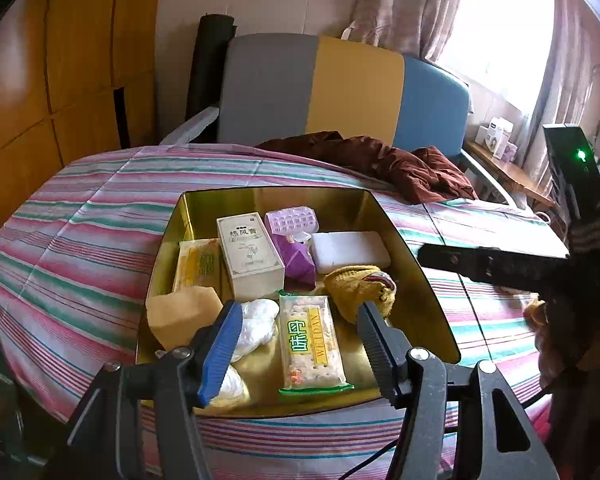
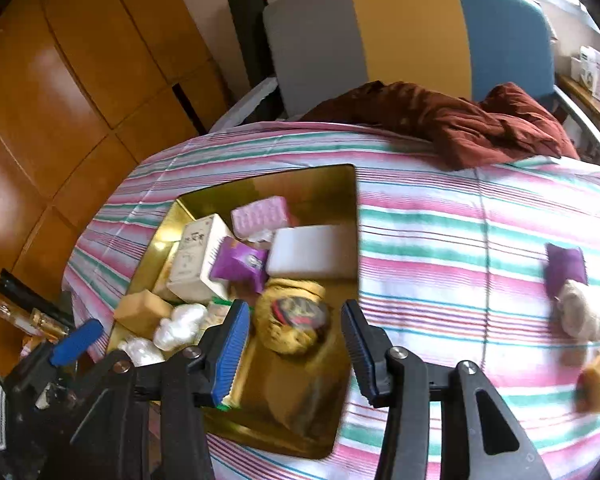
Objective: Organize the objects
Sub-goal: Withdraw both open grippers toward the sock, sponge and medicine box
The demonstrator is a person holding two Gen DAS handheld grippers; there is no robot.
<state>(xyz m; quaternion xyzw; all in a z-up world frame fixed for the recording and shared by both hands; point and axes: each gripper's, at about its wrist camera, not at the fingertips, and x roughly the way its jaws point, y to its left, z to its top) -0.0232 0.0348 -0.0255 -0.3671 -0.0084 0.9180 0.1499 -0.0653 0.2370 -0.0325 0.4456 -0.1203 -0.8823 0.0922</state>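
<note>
A gold tin box (image 1: 416,248) (image 2: 346,404) lies on the striped bed. It holds a white carton (image 1: 248,256), a cracker pack (image 1: 311,344), a yellow knit pouch (image 1: 356,286) (image 2: 292,320), a white block (image 1: 350,251), a purple packet (image 1: 294,258), a tan sponge (image 1: 180,314) and white bags (image 1: 256,324). My left gripper (image 1: 300,344) is open and empty over the cracker pack. My right gripper (image 2: 296,350) is open and empty just above the yellow pouch. Loose on the bed at right lie a purple packet (image 2: 564,266), a beige ball (image 2: 584,308) and a tan block (image 2: 598,380).
A brown garment (image 1: 384,160) (image 2: 452,120) lies at the head of the bed, before the grey, yellow and blue headboard (image 1: 356,88). Wooden wardrobe doors (image 2: 60,100) stand at left. A side table with boxes (image 1: 500,144) stands by the window.
</note>
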